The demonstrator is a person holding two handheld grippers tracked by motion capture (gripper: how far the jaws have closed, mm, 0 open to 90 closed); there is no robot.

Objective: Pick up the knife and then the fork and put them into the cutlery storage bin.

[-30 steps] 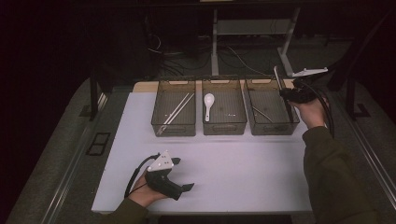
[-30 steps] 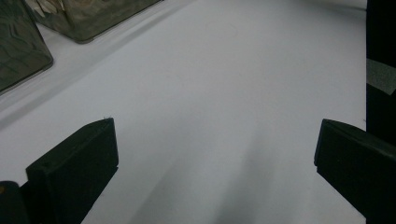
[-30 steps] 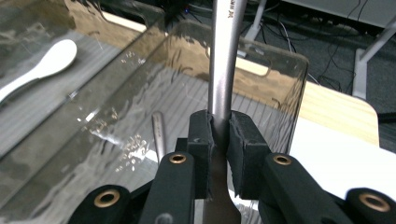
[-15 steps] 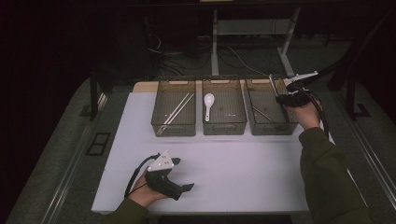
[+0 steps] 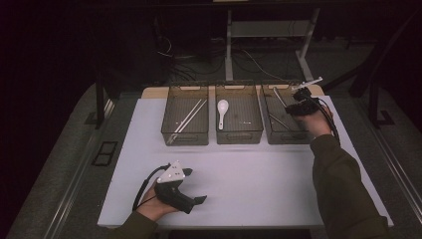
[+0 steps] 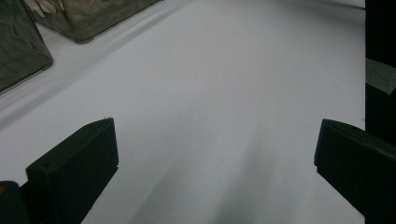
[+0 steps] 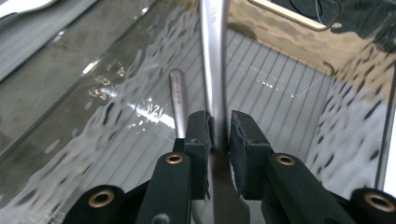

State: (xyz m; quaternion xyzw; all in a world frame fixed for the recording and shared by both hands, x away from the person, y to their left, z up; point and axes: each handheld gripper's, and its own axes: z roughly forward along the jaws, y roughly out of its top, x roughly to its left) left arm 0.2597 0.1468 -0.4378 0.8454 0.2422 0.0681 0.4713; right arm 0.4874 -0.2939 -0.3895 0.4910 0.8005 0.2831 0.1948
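Tongs point(image 7: 217, 128) clamp slim steel utensil point(image 7: 212, 60).

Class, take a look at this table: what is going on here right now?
A person is sorting cutlery into three clear bins. The right gripper is shut on a metal utensil, holding it over the right-hand bin, where another metal piece already lies. The left gripper rests open on the white table. The middle bin holds a white spoon, the left bin chopsticks.
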